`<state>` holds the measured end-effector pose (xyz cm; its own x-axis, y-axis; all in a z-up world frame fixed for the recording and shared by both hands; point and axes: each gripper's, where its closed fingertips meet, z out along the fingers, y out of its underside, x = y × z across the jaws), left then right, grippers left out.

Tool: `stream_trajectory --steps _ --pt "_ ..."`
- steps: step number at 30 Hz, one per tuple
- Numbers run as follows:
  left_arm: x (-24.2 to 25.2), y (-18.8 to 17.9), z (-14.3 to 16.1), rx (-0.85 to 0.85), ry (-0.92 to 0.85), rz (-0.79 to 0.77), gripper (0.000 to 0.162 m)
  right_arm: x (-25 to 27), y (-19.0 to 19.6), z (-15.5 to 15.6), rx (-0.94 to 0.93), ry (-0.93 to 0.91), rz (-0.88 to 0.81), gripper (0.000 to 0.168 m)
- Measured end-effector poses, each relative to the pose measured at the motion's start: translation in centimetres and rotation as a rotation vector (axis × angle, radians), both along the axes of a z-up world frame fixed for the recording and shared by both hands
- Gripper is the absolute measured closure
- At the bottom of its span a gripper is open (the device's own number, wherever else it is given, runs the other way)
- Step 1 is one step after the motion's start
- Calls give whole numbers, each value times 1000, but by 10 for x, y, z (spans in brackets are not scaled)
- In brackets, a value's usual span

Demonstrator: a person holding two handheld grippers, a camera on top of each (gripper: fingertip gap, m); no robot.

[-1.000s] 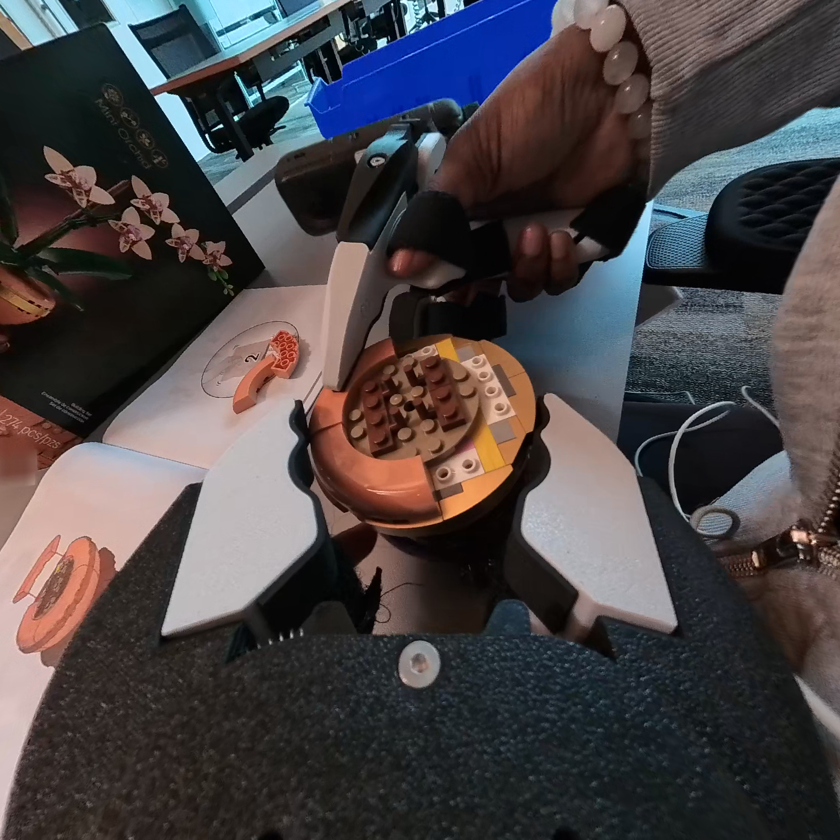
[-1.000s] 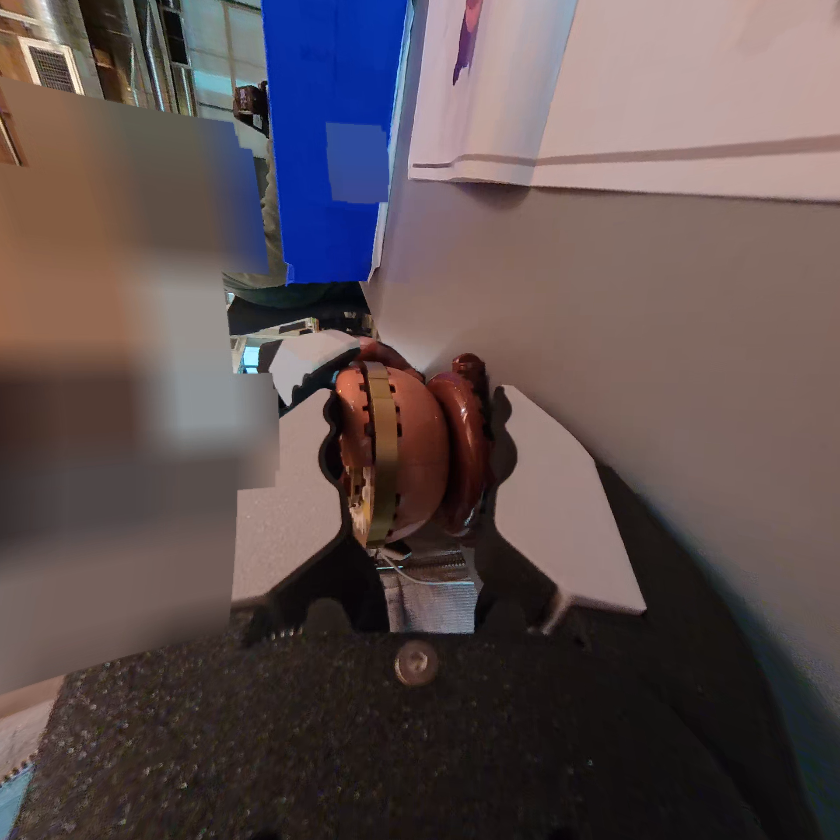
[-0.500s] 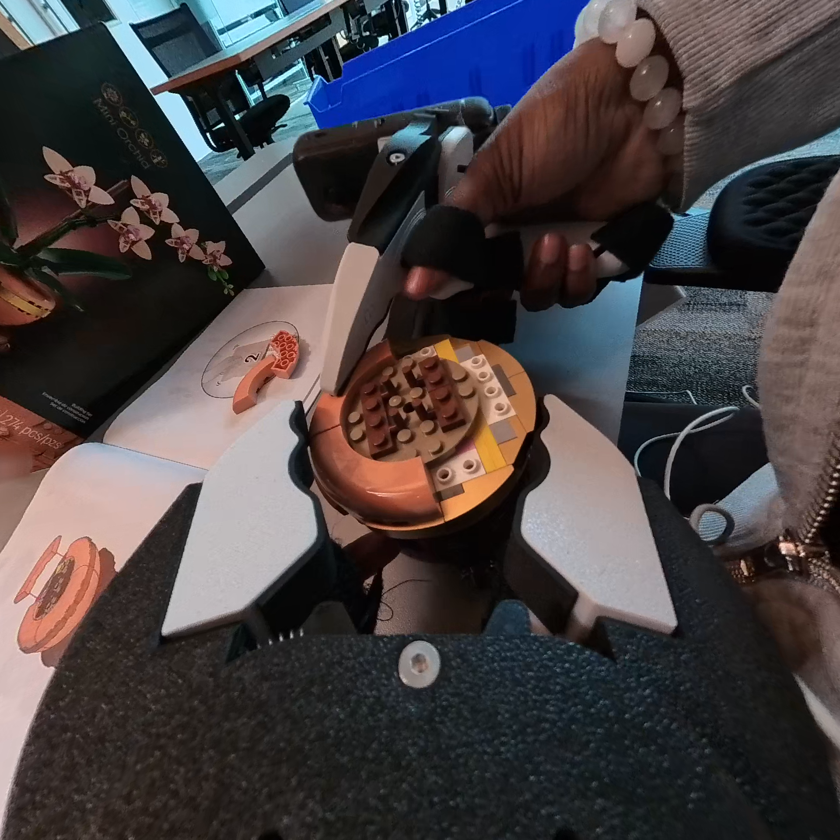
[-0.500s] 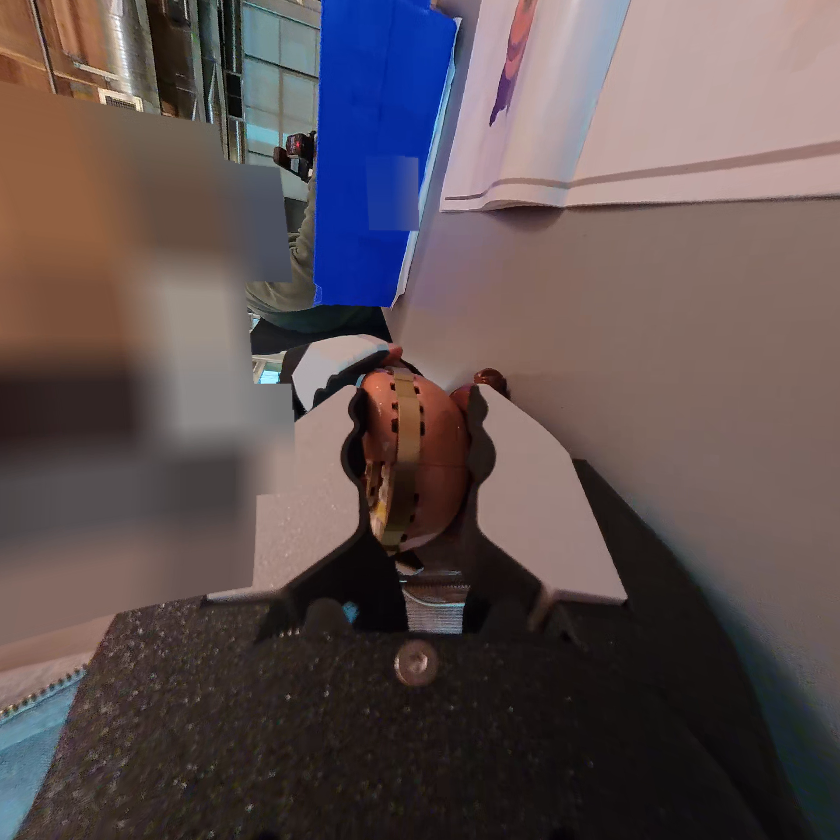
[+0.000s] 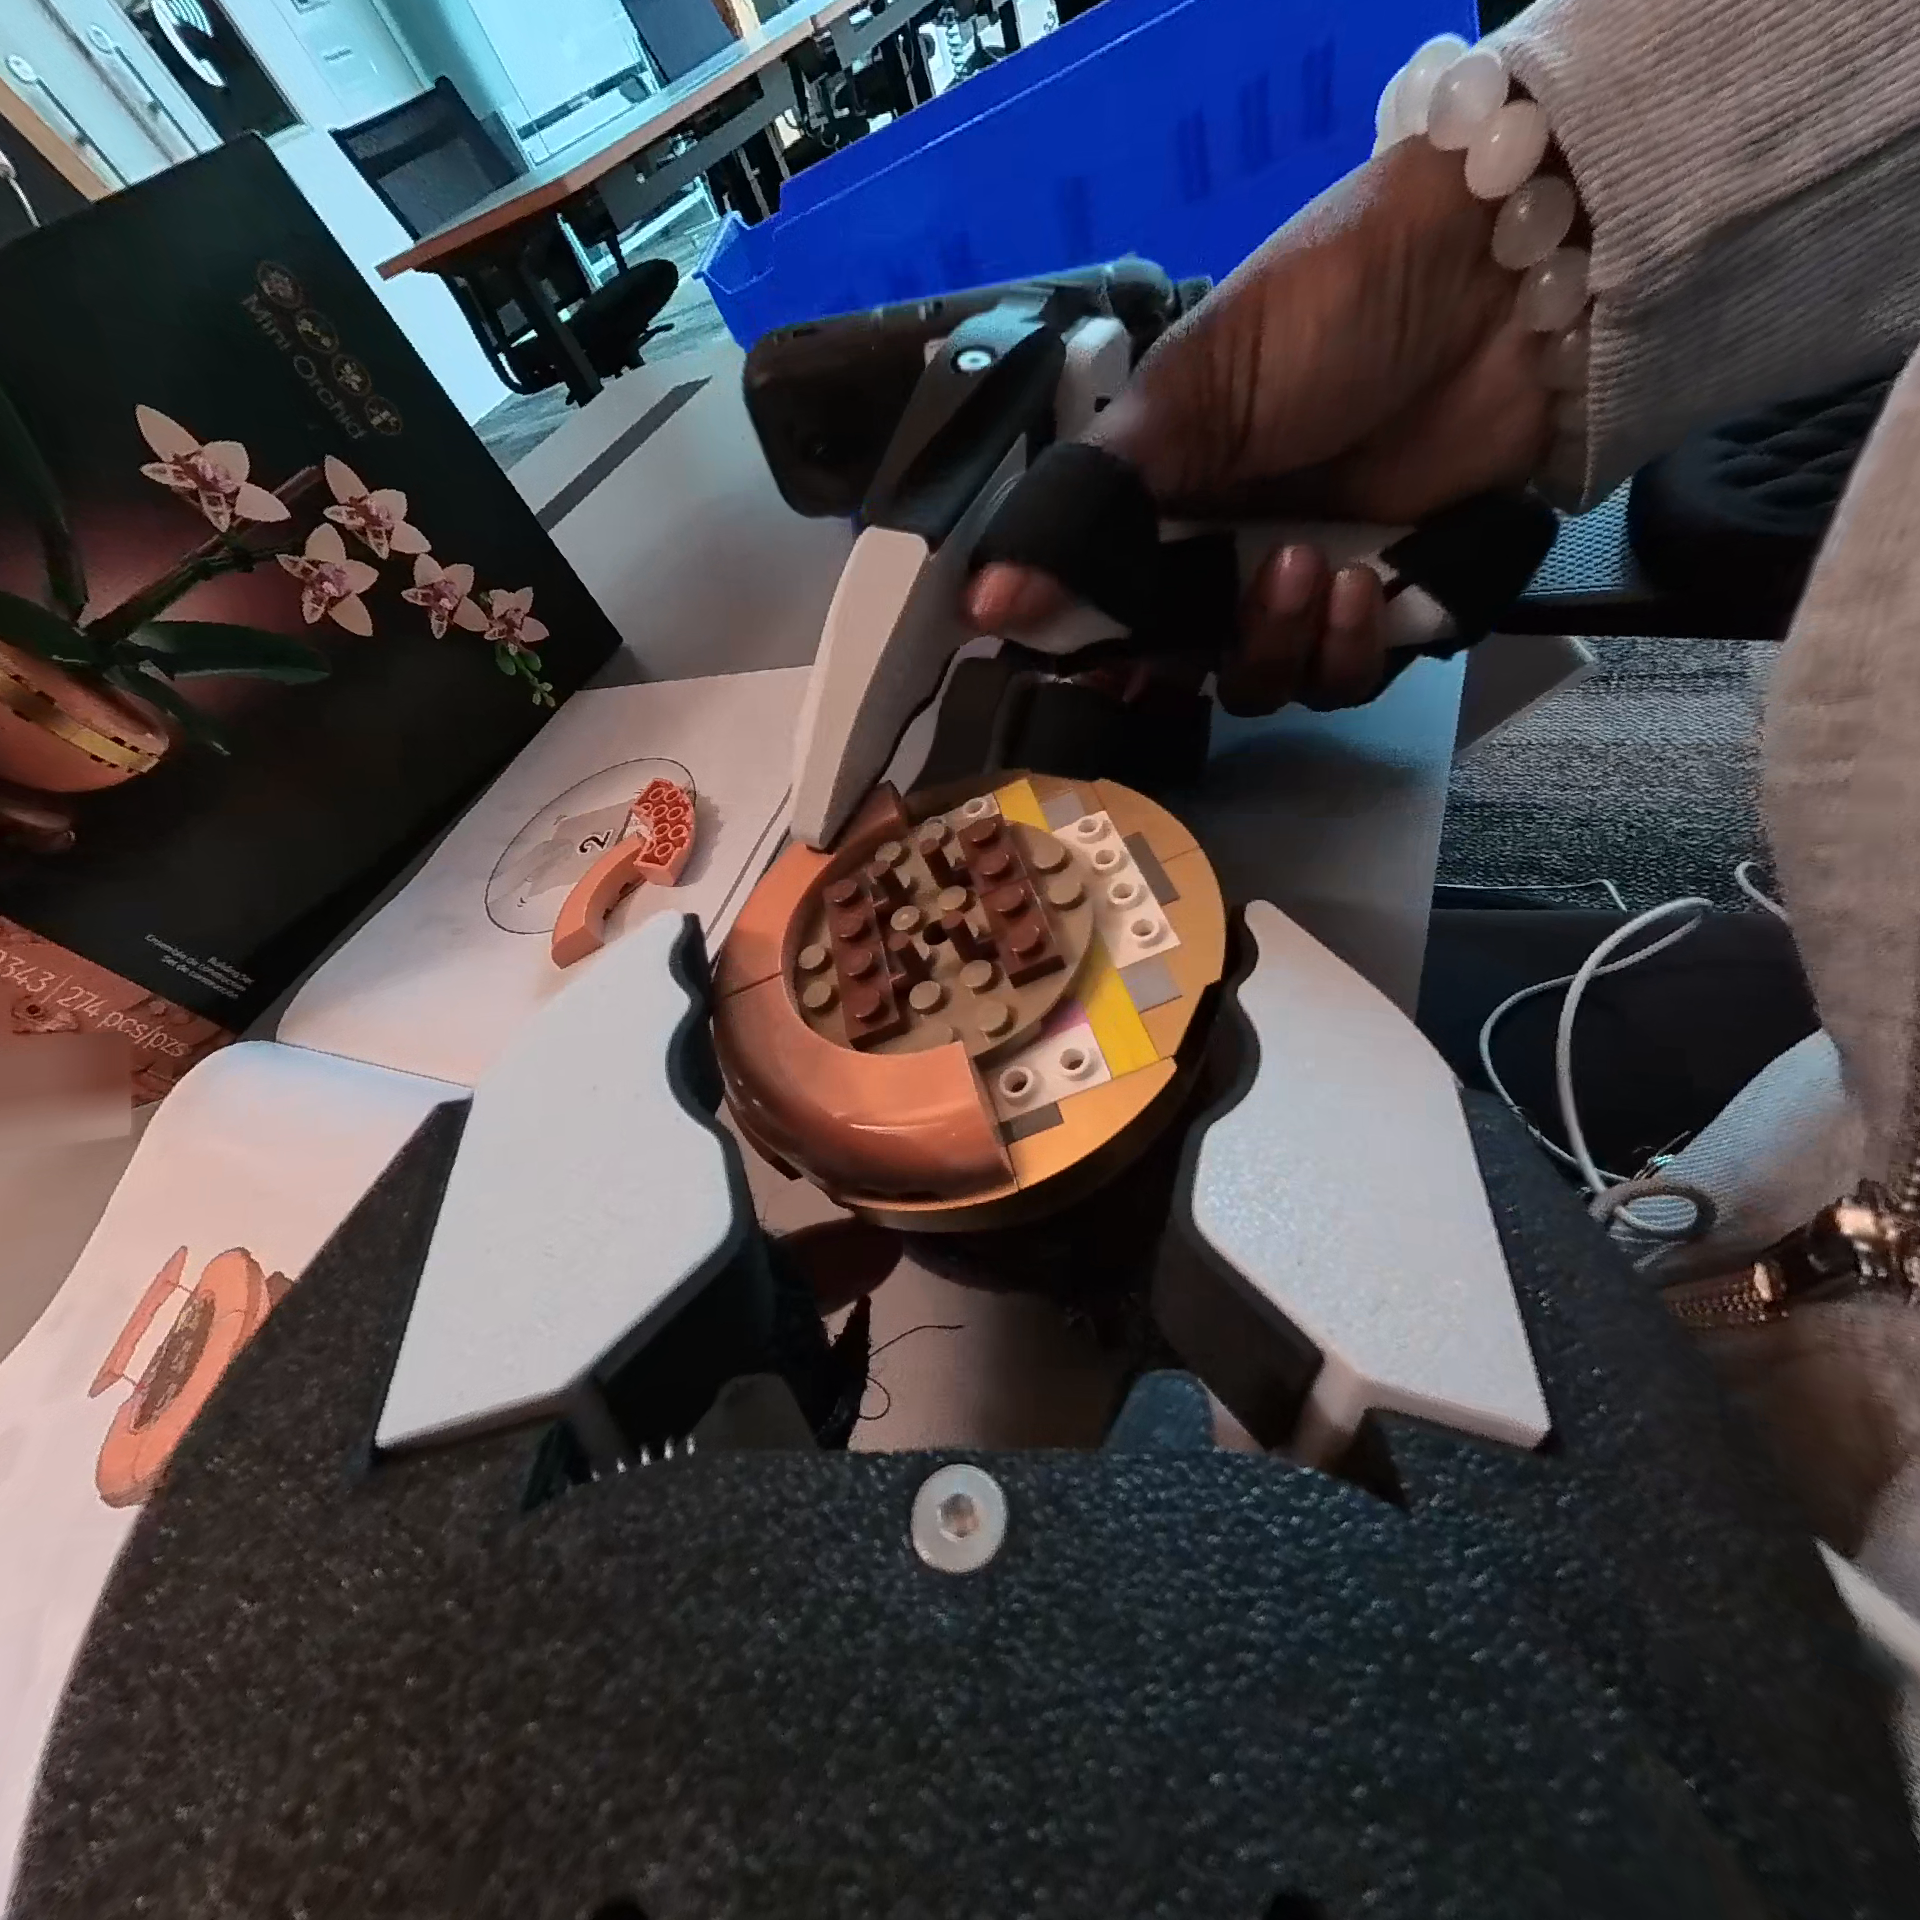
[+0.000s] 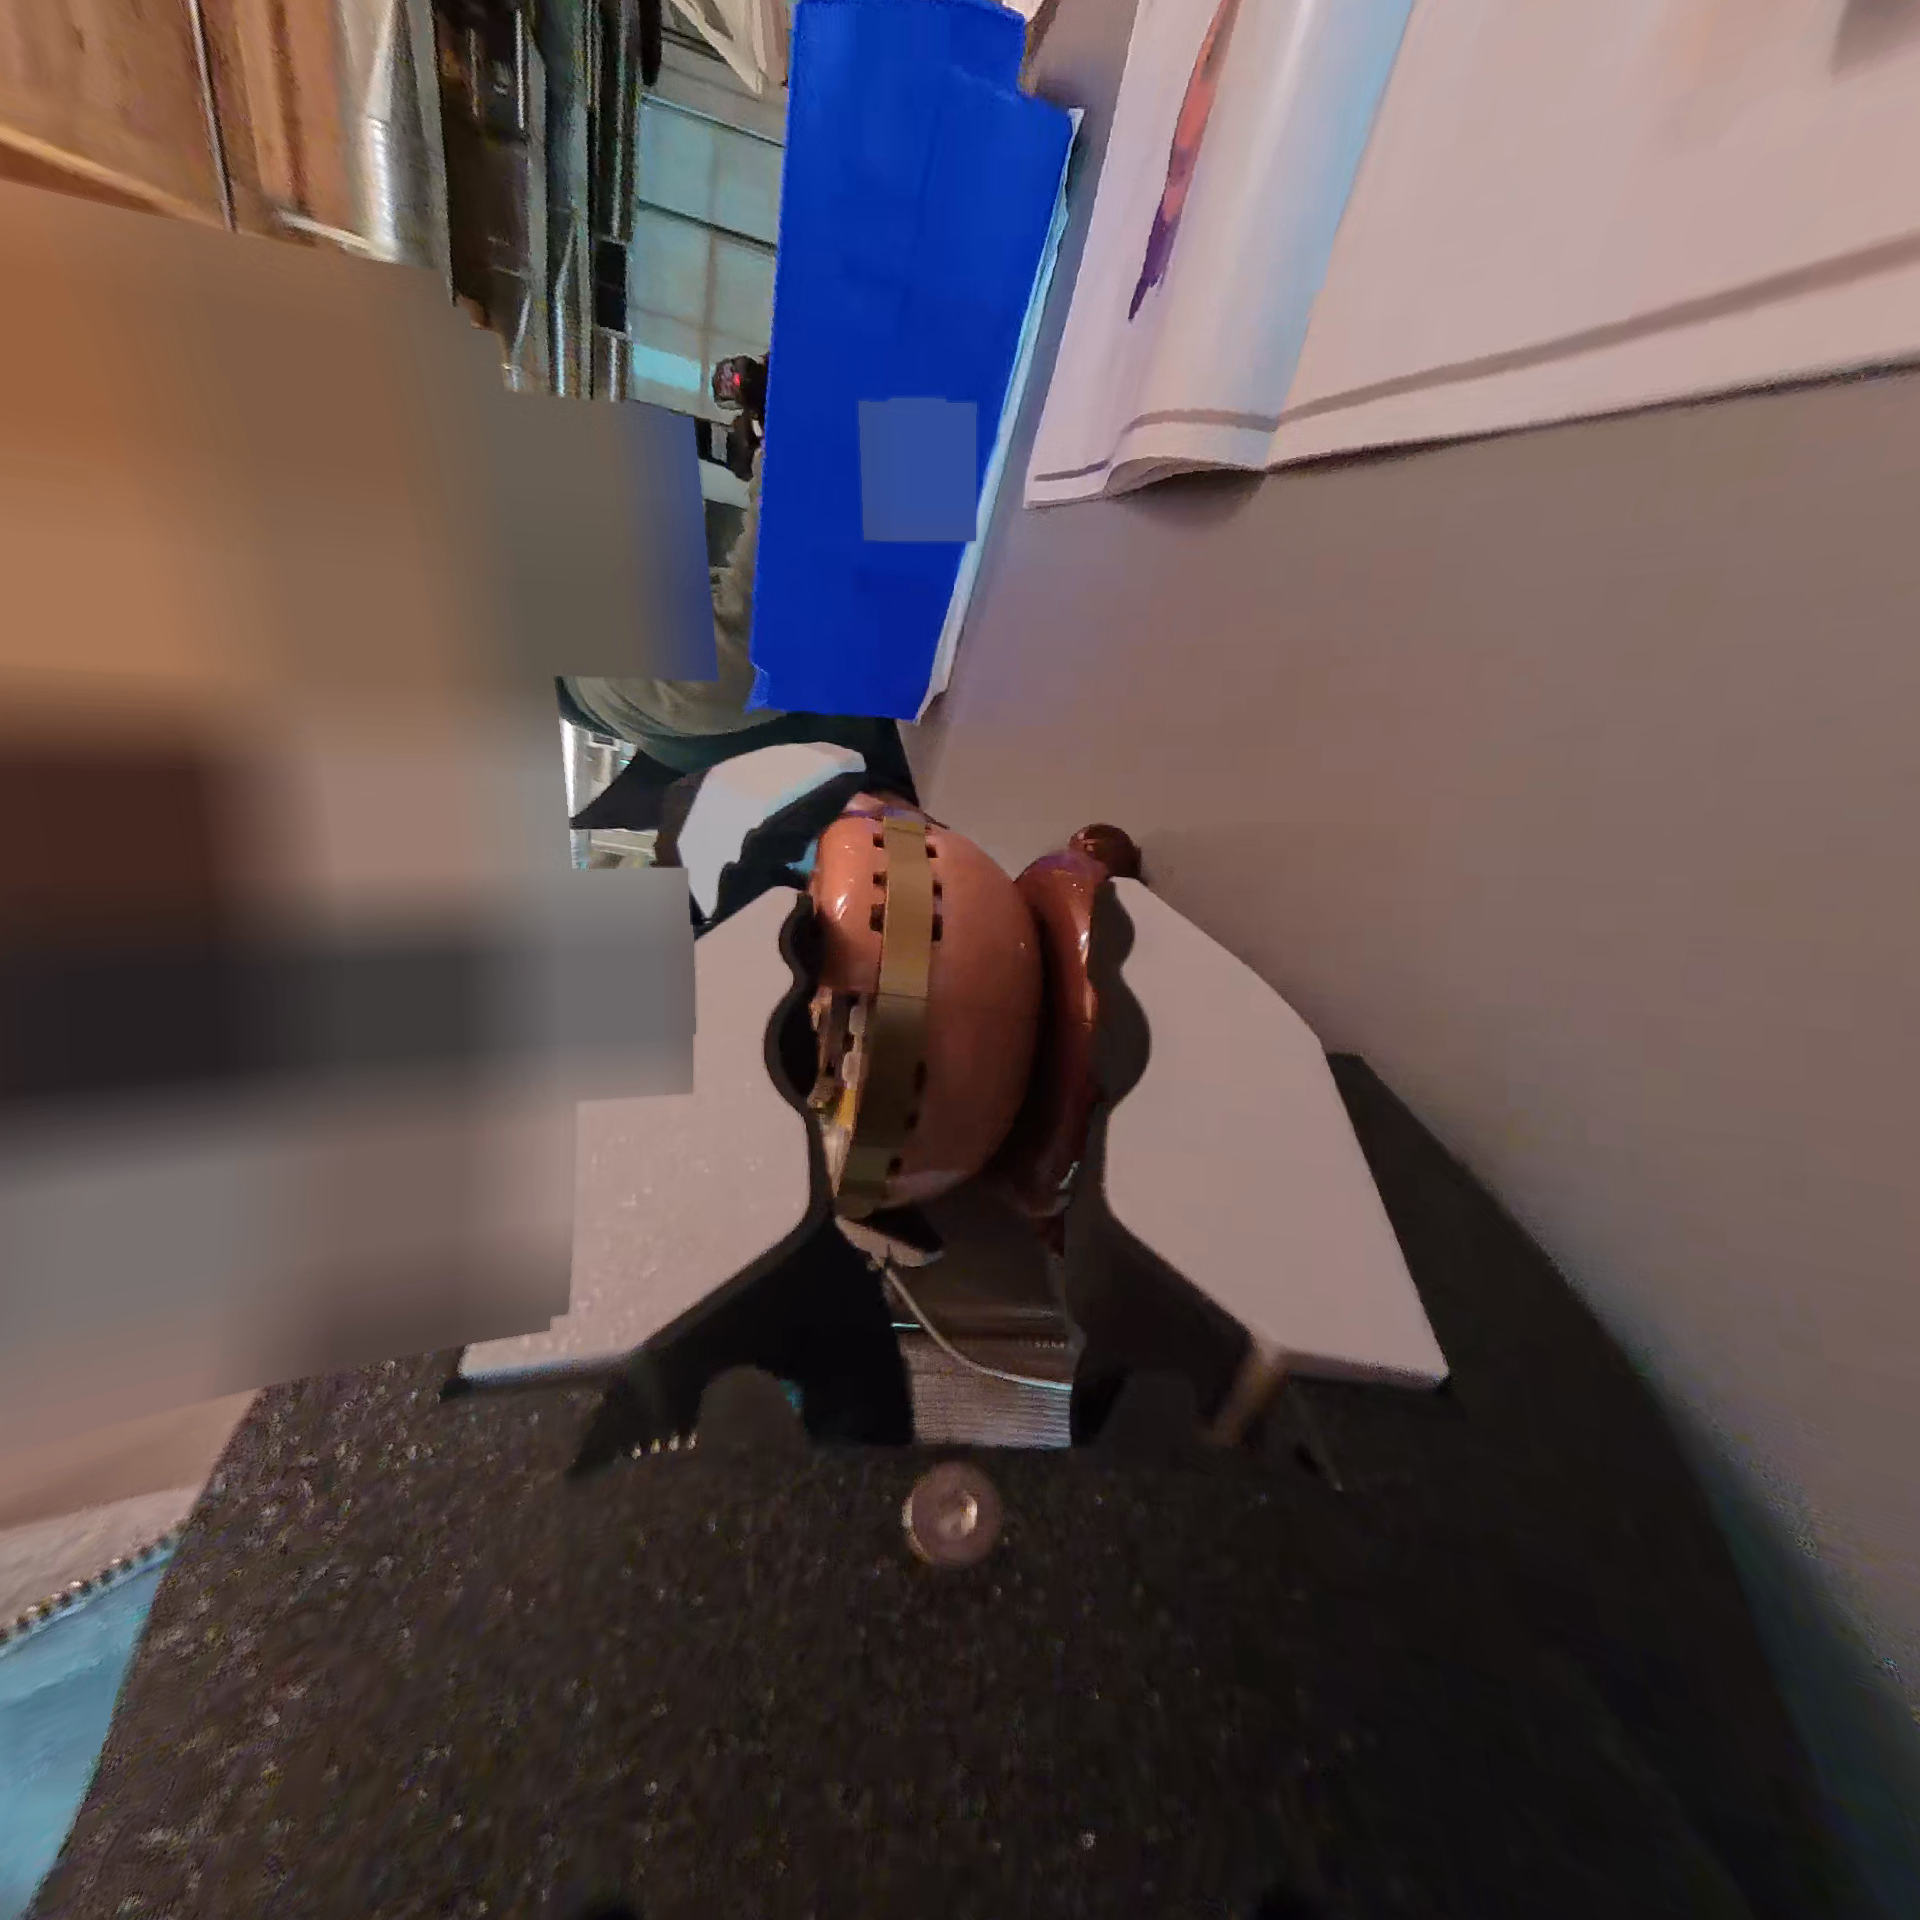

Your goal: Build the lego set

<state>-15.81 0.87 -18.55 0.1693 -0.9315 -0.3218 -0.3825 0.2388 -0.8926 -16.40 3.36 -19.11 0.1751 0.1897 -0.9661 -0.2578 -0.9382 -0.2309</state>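
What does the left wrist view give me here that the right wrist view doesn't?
Only the left wrist view shows the pot's studded top, its curved rim covering only the left side, the loose curved piece on the manual, the set box, and the right gripper with a finger on the rim's far end. Only the right wrist view shows the pot's rounded side with its olive band and the base ring. Both show the pot, the blue bin and the table.
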Motion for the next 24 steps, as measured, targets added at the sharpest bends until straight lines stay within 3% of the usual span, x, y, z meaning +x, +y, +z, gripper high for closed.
stream_trajectory --steps 7,13,16,19,24 --pt "0 0 0 -7 1 0 70 -2 -2 6 -31 105 -19 131" --pt "0 0 0 -7 2 -2 70 -2 -1 7 34 50 -25 135" --pt "0 0 1 -13 2 -3 69 -1 2 10 100 -73 52 138" --pt "0 1 1 -13 5 -1 69 -8 7 7 107 -154 152 111" --pt "0 1 1 -10 8 3 68 -21 1 -7 -28 -103 250 107"
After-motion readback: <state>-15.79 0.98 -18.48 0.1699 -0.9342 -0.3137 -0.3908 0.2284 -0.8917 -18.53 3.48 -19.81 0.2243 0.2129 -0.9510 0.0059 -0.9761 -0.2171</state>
